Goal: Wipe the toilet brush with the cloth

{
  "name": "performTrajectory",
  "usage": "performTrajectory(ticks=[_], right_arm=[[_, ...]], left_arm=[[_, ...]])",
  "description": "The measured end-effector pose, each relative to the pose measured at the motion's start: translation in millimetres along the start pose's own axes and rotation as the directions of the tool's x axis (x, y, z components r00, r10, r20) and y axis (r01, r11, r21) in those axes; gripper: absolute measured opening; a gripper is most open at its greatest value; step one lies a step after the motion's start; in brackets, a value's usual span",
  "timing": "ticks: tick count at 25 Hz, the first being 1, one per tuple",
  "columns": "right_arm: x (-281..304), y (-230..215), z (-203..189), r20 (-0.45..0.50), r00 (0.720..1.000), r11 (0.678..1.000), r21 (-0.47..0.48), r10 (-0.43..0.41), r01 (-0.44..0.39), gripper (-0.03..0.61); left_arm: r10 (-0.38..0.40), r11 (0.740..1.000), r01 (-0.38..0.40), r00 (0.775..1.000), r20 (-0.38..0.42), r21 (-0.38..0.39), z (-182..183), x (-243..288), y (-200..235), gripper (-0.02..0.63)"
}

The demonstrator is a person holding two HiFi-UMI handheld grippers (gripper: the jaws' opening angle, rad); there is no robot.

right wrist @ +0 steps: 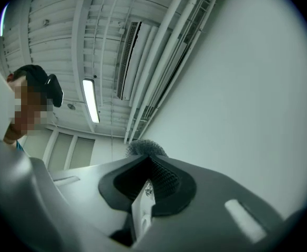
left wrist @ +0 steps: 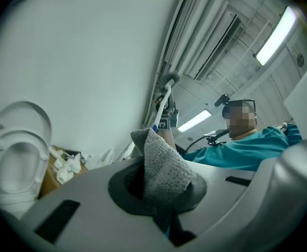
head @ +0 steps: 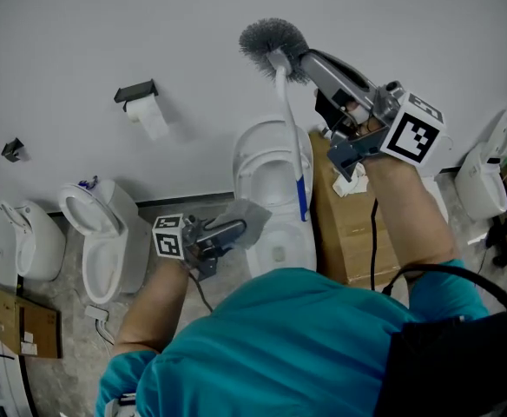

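The brush [head: 275, 43] is held aloft, bristles up, by the right tool [head: 312, 63], which is clamped just under the head; it is judged light and stiff, its white handle slick, so a firm neck hold suits; the grey cloth [head: 253, 217], soft and limp, is pinched in the left tool [head: 234, 229], well below.

The toilet brush [head: 273, 42] has grey bristles, a white handle and a blue grip; the cloth [head: 253, 219] is speckled grey; the shirt [head: 297, 346] is teal.
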State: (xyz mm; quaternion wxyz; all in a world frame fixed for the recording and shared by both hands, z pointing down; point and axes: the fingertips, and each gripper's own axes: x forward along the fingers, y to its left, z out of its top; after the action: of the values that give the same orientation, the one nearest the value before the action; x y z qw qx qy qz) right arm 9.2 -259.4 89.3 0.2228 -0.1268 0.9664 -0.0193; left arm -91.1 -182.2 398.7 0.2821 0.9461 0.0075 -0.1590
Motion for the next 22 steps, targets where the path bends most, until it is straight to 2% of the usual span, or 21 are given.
performTrajectory(ticks=[2,4,5,7,9,11,13,14,16,22], right_arm=[[-22,-15,-12,-0.047,0.997,0.998,-0.025,-0.058,0.057,0.012],[-46,-30,-31,-0.105,0.987,0.991,-0.063,-0.124,0.118,0.012],[-57,-37,-42,-0.132,0.978,0.985,-0.081,-0.160,0.150,0.012],[-77,-55,-66,-0.176,0.957,0.971,-0.103,-0.232,0.217,0.012],[-98,-74,-86,-0.201,0.931,0.952,-0.108,-0.304,0.287,0.014],[-124,-89,-102,-0.220,0.902,0.928,-0.114,-0.372,0.355,0.013],[-149,-101,-115,-0.235,0.872,0.903,-0.121,-0.429,0.411,0.013],[-162,-107,-119,-0.240,0.859,0.892,-0.123,-0.453,0.436,0.013],[-181,-118,-125,-0.245,0.836,0.871,-0.121,-0.490,0.476,0.012],[-206,-138,-138,-0.237,0.805,0.839,-0.108,-0.543,0.534,0.014]], left_arm=[[0.090,0.995,-0.095,0.990,0.107,0.043,23,-21,6,0.012],[0.182,0.971,-0.211,0.958,0.223,0.112,55,-43,5,0.012],[0.227,0.949,-0.275,0.935,0.272,0.154,73,-54,2,0.012],[0.321,0.879,-0.414,0.881,0.348,0.238,109,-73,-4,0.012],[0.412,0.782,-0.543,0.819,0.400,0.307,140,-88,-10,0.012],[0.476,0.687,-0.632,0.764,0.436,0.359,159,-95,-19,0.012],[0.514,0.617,-0.681,0.728,0.454,0.394,168,-95,-28,0.012],[0.526,0.593,-0.695,0.717,0.457,0.407,169,-92,-31,0.012],[0.536,0.570,-0.704,0.710,0.457,0.425,168,-85,-33,0.012],[0.543,0.568,-0.698,0.716,0.439,0.435,157,-74,-27,0.012]])
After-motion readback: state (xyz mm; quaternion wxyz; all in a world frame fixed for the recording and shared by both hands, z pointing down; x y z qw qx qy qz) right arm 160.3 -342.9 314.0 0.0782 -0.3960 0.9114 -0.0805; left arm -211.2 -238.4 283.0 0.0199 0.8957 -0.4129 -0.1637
